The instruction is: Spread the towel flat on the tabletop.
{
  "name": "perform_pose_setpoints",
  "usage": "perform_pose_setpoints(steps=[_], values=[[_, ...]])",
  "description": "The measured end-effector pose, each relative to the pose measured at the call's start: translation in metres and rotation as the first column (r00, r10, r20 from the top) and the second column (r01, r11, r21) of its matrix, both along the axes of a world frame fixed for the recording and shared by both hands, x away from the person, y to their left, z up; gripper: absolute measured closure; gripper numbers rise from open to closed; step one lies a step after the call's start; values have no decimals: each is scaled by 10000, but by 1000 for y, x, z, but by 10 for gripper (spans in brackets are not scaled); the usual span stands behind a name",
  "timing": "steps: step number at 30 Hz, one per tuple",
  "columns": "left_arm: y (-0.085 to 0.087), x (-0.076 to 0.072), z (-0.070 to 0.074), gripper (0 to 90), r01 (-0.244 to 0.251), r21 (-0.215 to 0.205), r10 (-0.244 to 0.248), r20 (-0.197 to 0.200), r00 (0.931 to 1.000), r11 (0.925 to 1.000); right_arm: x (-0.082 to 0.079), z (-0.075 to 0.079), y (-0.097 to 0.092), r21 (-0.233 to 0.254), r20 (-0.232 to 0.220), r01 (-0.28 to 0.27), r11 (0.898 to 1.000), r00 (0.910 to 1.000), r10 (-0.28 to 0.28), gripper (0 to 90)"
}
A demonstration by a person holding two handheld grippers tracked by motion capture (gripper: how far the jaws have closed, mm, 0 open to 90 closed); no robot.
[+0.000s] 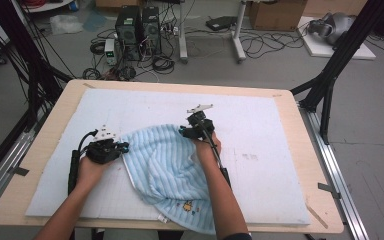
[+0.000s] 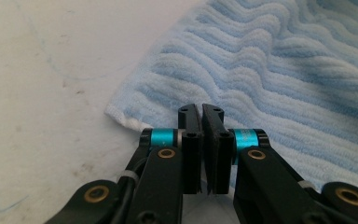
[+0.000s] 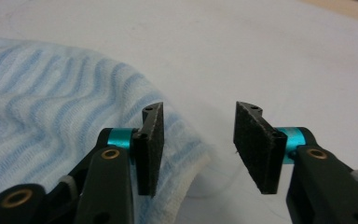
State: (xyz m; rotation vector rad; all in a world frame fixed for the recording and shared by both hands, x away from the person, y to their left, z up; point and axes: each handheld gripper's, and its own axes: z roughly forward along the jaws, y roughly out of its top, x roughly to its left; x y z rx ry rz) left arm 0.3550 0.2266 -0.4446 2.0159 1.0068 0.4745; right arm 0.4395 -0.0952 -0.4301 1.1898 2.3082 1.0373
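Striped towel, bunched at centre of pad; soft, light and limp.

The towel (image 1: 165, 167) lies rumpled on the white pad (image 1: 260, 145). Left gripper (image 2: 201, 116) is clenched at the hemmed edge; whether cloth is caught, I cannot tell. Right gripper (image 3: 198, 121) is released beside a fold. Hem and corners judged the best holds.

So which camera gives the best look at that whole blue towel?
The high view: the towel shows whole, crumpled on the white mat. The left gripper view shows one striped corner up close, the right gripper view a folded edge.
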Motion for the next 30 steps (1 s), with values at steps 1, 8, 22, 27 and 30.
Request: perform_pose_setpoints(steps=[1, 8, 22, 27, 30], values=[[1, 0, 0, 859, -4, -55, 4, -15, 10000, 10000, 0, 0, 0, 0, 0, 0, 10000, 10000, 0, 510], [8, 5, -1, 870, -375, -330, 376, 47, 9993, 9988, -1, -10, 17, -376, -552, -1172, 9924, 9918, 1150, 792], [-23, 69, 18, 875, -789, -1033, 806, 124, 9967, 9915, 22, 5, -26, -1149, 1260, 651, 9912, 9907, -505, 848], [-43, 79, 17, 700, -1199, -1885, 1246, 137, 9921, 9747, 31, 14, -43, -1438, 2088, 1941, 9704, 9644, -1620, 849], [-49, 76, 14, 472, -1037, -1822, 1015, -217, 9946, 9778, 35, 13, -50, -1427, 1804, 2036, 9686, 9676, -1768, 836]])
